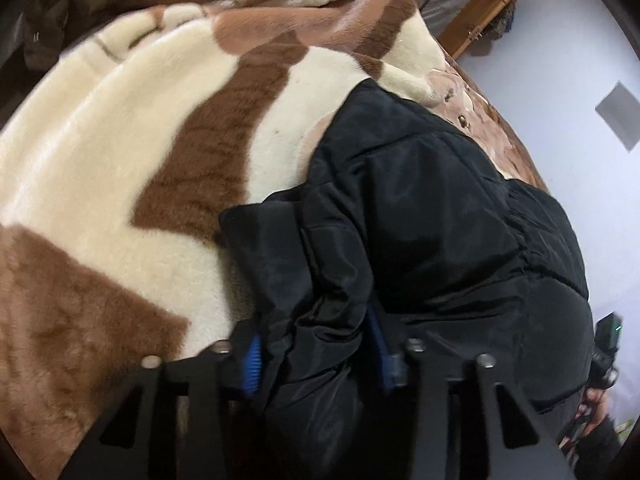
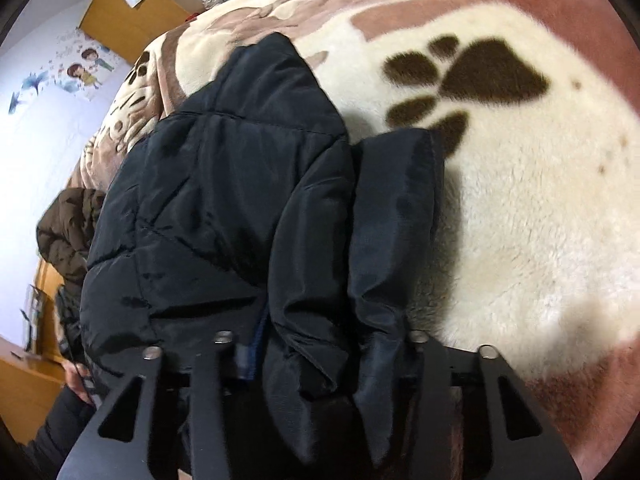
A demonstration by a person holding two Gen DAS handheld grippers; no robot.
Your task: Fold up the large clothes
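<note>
You are gripping the black padded jacket (image 1: pixel 420 208) with both claws: the left gripper (image 1: pixel 320 360) is pinching a thick bunch of its edge between the blue pads, and the right gripper (image 2: pixel 320 352) is clamping a gathered fold in the same way. The jacket is lying just ahead of each claw and spreading away from it over the plush blanket (image 1: pixel 120 140). You should be keeping both pinches level and carrying the edge evenly, I judge, so the slippery shell is not sliding out or twisting. Beyond the claws the cream and brown blanket is covering the bed; wooden furniture (image 2: pixel 132 20) and a pale wall with stickers (image 2: pixel 80 68) are standing further off.
</note>
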